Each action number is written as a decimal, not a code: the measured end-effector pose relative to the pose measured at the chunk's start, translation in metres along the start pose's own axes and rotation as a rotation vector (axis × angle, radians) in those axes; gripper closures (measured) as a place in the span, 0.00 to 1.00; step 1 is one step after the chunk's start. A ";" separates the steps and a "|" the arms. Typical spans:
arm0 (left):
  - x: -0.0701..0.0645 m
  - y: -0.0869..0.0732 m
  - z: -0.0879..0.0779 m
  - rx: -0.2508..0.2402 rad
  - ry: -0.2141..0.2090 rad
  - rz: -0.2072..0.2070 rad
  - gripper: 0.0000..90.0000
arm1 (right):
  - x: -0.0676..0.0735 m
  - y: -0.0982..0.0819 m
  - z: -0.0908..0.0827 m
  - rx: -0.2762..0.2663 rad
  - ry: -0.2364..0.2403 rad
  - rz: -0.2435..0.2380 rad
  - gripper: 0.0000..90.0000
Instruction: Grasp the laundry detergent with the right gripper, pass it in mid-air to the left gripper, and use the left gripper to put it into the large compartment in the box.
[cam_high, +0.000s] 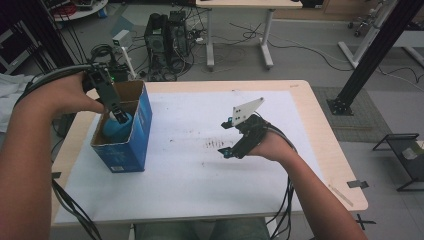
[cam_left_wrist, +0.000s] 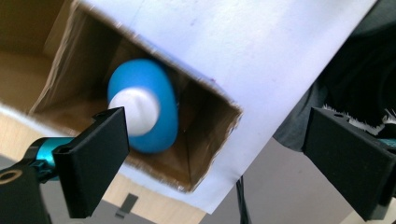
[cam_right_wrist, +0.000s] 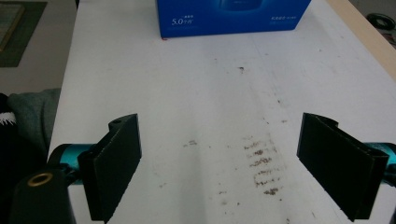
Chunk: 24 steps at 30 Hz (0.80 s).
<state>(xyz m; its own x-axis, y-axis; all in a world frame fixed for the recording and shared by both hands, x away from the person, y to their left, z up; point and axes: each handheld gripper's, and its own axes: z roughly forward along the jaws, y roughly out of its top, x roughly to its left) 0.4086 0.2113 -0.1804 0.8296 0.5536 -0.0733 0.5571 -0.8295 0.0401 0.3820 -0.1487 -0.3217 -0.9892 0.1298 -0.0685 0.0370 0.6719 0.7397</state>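
Observation:
A blue cardboard box (cam_high: 140, 130) stands open-topped on the left of the white-covered table (cam_high: 200, 175). Inside it lies a blue bottle-like thing (cam_high: 111, 131) with a white cap. My left gripper (cam_high: 120, 115) reaches down into the box mouth, just above that thing. In the left gripper view the blue thing (cam_left_wrist: 161, 112) rests in the box (cam_left_wrist: 205, 135), and my left gripper (cam_left_wrist: 219, 154) is open, its jaws wide apart and holding nothing. My right gripper (cam_high: 226, 137) hovers open over the table's right-middle. In the right gripper view it (cam_right_wrist: 219, 168) faces the box (cam_right_wrist: 233, 16).
Brown smudges (cam_high: 215, 144) mark the sheet just left of the right gripper, and show as smudges (cam_right_wrist: 259, 163) between its jaws. Beyond the table stand a computer tower (cam_high: 165, 42), a desk's legs (cam_high: 265, 35) and a black frame post (cam_high: 372, 55). Cables trail off the left edge.

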 end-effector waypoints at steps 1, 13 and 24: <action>-0.002 0.003 0.000 0.014 0.003 0.034 0.07 | 0.000 0.000 0.000 0.000 0.000 0.000 0.14; -0.024 0.039 0.011 0.012 -0.028 0.234 0.07 | -0.003 0.002 -0.015 0.042 -0.020 0.009 0.14; -0.047 0.073 0.036 0.054 -0.007 0.354 0.07 | -0.015 0.004 -0.030 0.150 -0.021 0.030 0.14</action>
<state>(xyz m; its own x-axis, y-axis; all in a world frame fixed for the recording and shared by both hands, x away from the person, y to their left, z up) 0.4089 0.1217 -0.2100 0.9705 0.2306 -0.0706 0.2320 -0.9727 0.0119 0.3922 -0.1699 -0.2973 -0.9841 0.1658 -0.0635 0.0885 0.7684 0.6338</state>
